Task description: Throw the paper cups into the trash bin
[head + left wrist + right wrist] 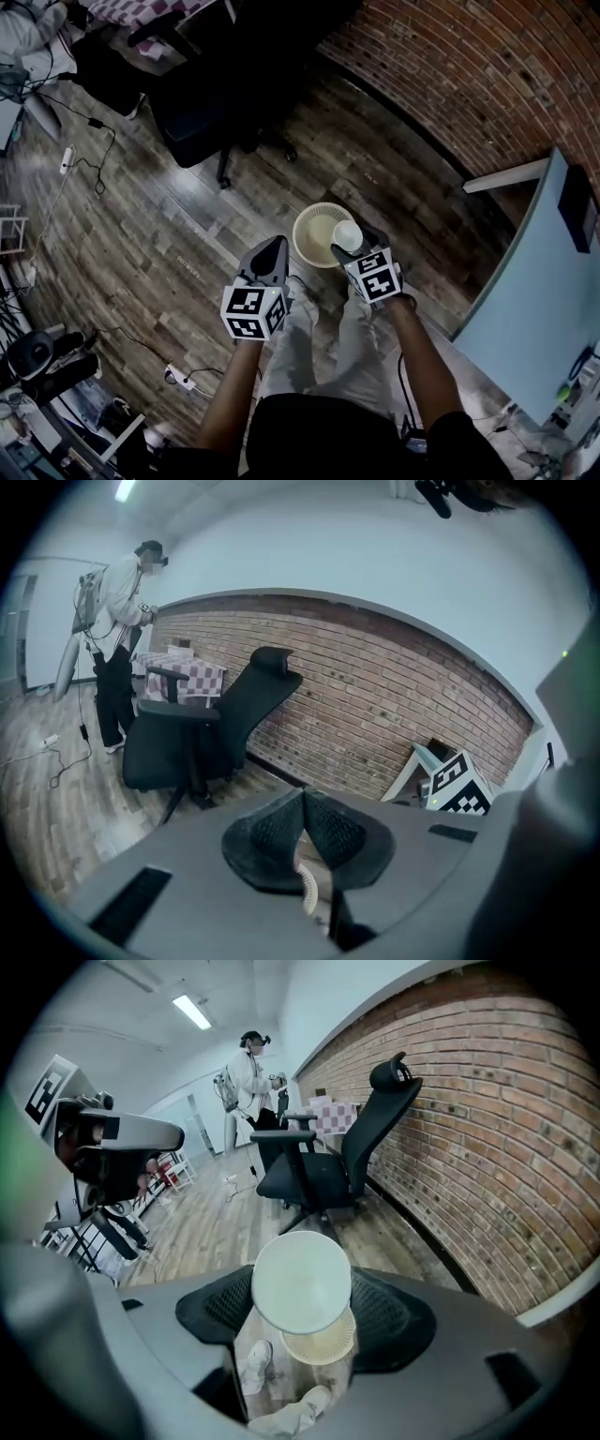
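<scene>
With the right gripper (pixel 302 1305) clamped on the paper cup (pixel 301 1282) and the trash bin (pixel 323 1342) directly below its jaws, centre the cup over the bin's mouth before releasing, holding the closed, empty left gripper (pixel 303 822) clear alongside.

Paper cup (pixel 348 235) is white and trash bin (pixel 309 230) is cream w/ a fine lattice pattern; left gripper (pixel 275 246) & right gripper (pixel 354 244) are grey w/ black dimpled pads (pixel 389 1321) & b/w square markers. Brick wall (pixel 450 66) is red-brown w/ pale mortar lines, floor (pixel 141 234) is grey-brown wood planks, office chair (pixel 202 103) is black, table (pixel 530 300) is pale blue-grey. Person's trousers (pixel 319 347) are light beige, shoes (pixel 255 1368) are white, cloth (pixel 141 9) in bkgd is pink-white checked.
</scene>
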`<state>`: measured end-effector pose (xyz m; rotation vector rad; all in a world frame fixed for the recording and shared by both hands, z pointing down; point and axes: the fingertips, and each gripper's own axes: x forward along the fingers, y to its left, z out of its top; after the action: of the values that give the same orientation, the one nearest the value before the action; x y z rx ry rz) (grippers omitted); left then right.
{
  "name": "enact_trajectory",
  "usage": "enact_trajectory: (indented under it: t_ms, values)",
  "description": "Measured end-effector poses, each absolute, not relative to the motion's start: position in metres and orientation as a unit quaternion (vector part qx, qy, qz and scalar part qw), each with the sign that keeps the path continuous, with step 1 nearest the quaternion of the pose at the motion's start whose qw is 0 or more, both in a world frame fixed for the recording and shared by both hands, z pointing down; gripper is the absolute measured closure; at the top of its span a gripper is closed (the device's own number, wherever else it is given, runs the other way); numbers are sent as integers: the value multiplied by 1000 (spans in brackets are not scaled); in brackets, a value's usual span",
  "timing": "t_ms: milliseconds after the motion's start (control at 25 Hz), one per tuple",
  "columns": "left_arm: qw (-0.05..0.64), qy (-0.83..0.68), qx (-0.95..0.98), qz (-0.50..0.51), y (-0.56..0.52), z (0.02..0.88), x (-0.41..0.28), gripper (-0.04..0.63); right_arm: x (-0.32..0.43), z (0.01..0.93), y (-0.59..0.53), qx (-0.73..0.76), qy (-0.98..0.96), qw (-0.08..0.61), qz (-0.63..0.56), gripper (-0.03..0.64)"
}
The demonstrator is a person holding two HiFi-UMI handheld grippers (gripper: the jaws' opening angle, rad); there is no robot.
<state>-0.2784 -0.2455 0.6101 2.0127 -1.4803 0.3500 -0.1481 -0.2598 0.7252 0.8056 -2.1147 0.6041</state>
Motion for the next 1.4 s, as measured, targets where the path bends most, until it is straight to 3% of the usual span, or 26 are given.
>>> enact_trajectory:
  t_ms: [920, 1400]
  values:
    - [376, -514, 752, 170, -244, 847, -288, 592, -176, 1017, -248, 301, -790, 462, 269, 290]
    - [400, -487, 753, 188, -232, 899, -283, 592, -186, 1099, -248, 283, -774, 499, 267, 290]
